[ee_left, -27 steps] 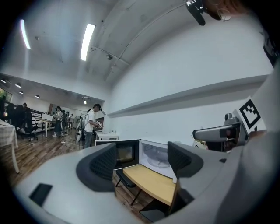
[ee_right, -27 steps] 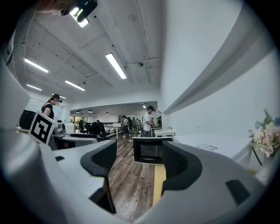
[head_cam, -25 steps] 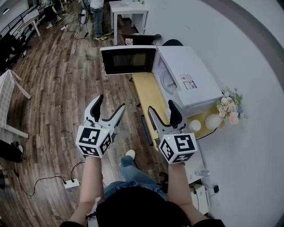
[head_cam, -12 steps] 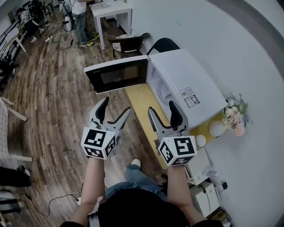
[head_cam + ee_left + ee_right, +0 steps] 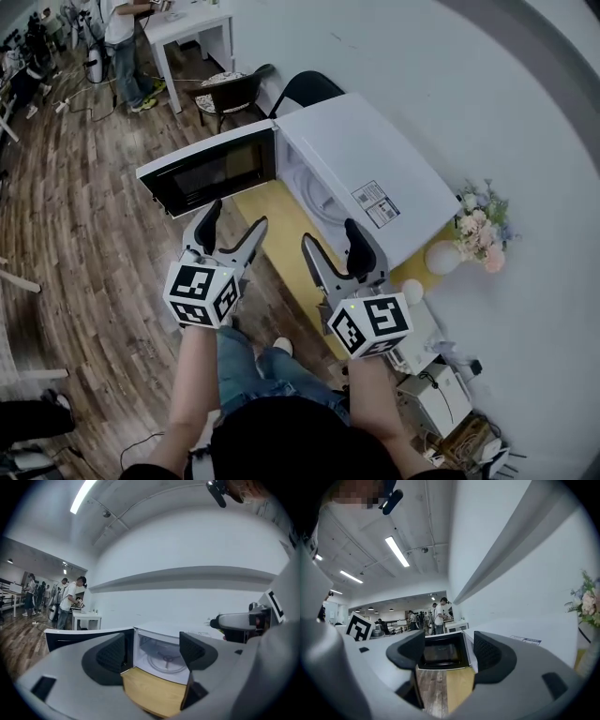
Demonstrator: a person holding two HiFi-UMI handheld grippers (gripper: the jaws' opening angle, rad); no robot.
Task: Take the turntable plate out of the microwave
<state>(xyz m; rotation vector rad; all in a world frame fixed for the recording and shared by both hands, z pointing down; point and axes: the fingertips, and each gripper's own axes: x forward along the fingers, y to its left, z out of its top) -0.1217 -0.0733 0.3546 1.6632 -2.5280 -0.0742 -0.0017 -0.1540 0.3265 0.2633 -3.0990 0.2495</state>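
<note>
"So where is the round glass turntable plate [image 5: 165,661]?"
"Inside the white box microwave [image 5: 361,164], door [image 5: 206,173] open. We hold left gripper [image 5: 234,221] and right gripper [image 5: 332,236] before it — jaws spread, both empty."

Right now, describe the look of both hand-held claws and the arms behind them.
The left claw and right claw are pale grey plastic with curved fingers lined in black ribbed pads. Each carries a white cube printed with black square markers. No cables show on them. Forearms are unsleeved.
</note>
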